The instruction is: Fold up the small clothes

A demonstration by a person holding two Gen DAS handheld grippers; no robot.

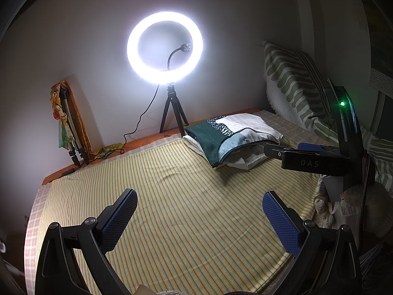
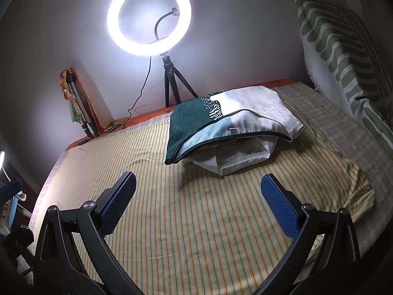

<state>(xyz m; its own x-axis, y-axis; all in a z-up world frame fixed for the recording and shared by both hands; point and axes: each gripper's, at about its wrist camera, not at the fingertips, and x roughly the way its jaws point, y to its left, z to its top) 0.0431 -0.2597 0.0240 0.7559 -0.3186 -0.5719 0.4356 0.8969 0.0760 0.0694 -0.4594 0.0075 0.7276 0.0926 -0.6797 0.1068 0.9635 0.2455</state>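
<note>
We see a woven striped cloth sheet (image 2: 196, 221), a soft folded cloth pile (image 2: 233, 120) at the far side, and matt black plastic grippers with dimpled blue pads (image 2: 278, 209).

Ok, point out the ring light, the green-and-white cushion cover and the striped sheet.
ring light (image 2: 115, 34): right wrist view, on the lit left side of the ring.
green-and-white cushion cover (image 2: 189, 120): right wrist view, on its dark green panel.
striped sheet (image 1: 186, 196): left wrist view, on the bare middle between the open jaws.
</note>
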